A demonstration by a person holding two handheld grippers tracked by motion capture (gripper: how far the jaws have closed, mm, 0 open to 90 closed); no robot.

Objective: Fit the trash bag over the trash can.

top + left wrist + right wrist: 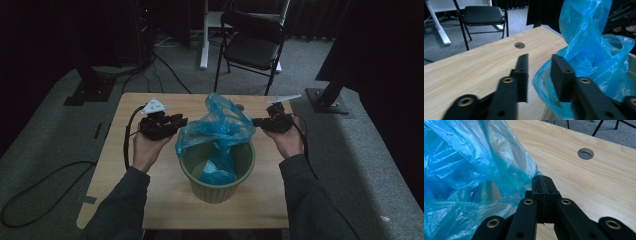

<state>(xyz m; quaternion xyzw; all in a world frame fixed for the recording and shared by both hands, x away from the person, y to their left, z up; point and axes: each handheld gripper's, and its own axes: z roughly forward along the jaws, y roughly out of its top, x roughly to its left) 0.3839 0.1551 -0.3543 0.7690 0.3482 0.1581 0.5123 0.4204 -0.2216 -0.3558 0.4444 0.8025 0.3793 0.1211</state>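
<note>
Blue bag [220, 127] in green bin [218, 187], peak upward; left claw [539, 75] gaping beside it, right claw [541, 185] pressed together.

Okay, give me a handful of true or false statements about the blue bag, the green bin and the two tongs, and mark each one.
1. The blue plastic bag sits partly inside the green bin. True.
2. The left tongs are clamped shut. False: their jaws stand apart, with the bag's edge just ahead of them.
3. The right tongs have their jaws pressed together. True; whether a bit of bag film is pinched between them cannot be told.
4. The bin stands on the floor beside the table. False: it stands on the wooden table.
5. A black chair stands beyond the table's far edge. True.
</note>
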